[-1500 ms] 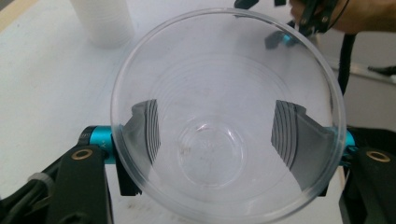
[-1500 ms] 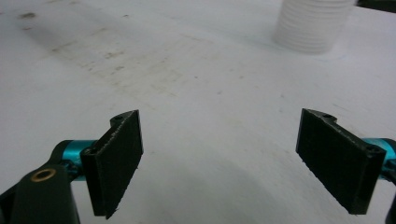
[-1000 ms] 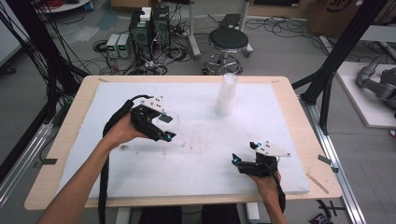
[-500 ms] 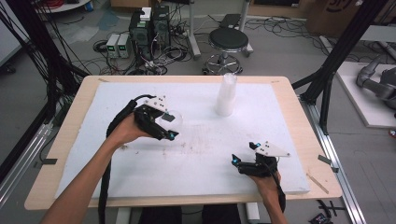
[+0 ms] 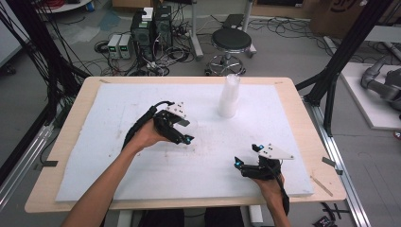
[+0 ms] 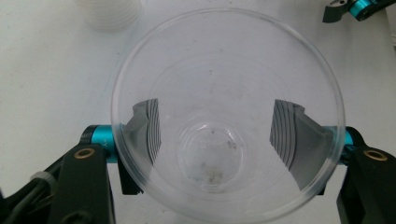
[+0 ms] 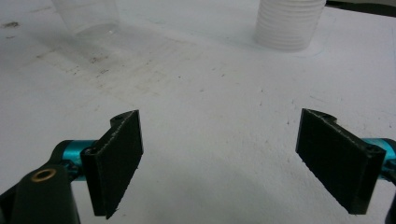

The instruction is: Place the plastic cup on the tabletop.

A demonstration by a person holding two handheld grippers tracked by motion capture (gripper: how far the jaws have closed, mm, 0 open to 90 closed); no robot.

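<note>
One clear cup [image 6: 227, 112] sits clamped upright in the left gripper [image 5: 182, 135] for placing on the desk [image 5: 71, 189], while the right gripper's [image 5: 246, 163] fingers [image 7: 116, 161] gape wide, empty.

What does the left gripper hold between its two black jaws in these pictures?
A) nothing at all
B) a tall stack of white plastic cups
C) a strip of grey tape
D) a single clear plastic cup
D: in the left gripper view the pads of the left gripper press on both sides of the single clear plastic cup, while the tall stack of white plastic cups stands apart on the white foam board.
</note>
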